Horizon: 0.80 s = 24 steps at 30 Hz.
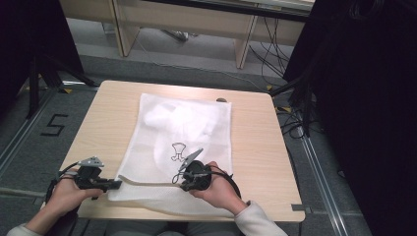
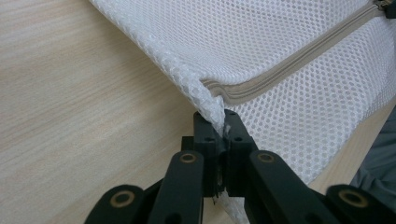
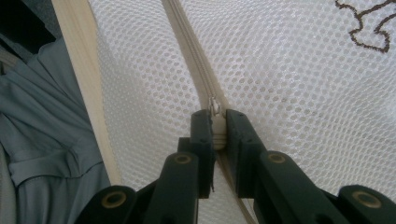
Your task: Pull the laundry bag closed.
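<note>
A white mesh laundry bag [image 1: 182, 142] lies flat on the wooden table [image 1: 255, 142], with a small brown outline print [image 1: 178, 151] on its top. A beige zipper [image 1: 145, 183] runs along its near edge. My left gripper [image 1: 117, 185] is shut on the bag's near left corner [image 2: 212, 107], where the zipper [image 2: 280, 65] ends. My right gripper [image 1: 183, 186] is shut on the zipper pull [image 3: 215, 122], partway along the zipper tape [image 3: 189, 42]. Something white shows faintly inside the bag's far half.
The table's near edge [image 3: 86, 93] runs right beside the bag, with the person's grey clothing [image 3: 42, 140] below it. Bare wood [image 2: 79, 107] lies to the left of the bag. Beyond the table are desk legs, floor cables and dark curtains.
</note>
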Tool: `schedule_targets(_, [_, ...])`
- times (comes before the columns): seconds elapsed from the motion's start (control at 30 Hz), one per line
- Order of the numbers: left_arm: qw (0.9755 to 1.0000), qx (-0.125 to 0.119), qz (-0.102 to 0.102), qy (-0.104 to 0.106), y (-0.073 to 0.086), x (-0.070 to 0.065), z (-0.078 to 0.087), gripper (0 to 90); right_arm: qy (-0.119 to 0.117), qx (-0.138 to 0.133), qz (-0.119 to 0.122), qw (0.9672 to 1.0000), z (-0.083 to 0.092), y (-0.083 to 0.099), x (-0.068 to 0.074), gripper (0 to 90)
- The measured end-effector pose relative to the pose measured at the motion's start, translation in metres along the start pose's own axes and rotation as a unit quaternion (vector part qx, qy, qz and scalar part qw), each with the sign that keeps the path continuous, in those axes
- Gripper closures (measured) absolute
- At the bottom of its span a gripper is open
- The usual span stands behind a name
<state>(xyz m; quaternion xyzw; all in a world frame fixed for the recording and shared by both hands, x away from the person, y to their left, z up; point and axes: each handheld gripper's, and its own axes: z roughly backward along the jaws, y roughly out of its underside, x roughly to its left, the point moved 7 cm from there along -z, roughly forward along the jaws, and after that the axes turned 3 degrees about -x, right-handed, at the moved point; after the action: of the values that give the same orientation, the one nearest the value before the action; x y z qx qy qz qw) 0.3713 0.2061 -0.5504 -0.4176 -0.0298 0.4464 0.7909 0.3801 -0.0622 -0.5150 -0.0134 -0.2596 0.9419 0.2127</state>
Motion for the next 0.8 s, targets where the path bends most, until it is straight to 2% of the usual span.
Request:
schedule_targets(0.4, [1.0000, 0.001, 0.001, -0.001, 0.0001, 0.0001, -0.0001, 86.0, -0.003, -0.001, -0.002, 1.0000, 0.0023, 0.0032, -0.0004, 82.3])
schedule_targets(0.43, [0.9999, 0.012, -0.002, -0.004, 0.0008, 0.0005, 0.0013, 86.0, -0.003, -0.001, -0.002, 1.0000, 0.0023, 0.0032, -0.0004, 82.3])
schedule_targets(0.8, [0.9999, 0.013, -0.001, 0.002, 0.0009, 0.0003, 0.0012, 86.0, -0.001, -0.002, -0.002, 1.0000, 0.0034, 0.0038, -0.0009, 82.3])
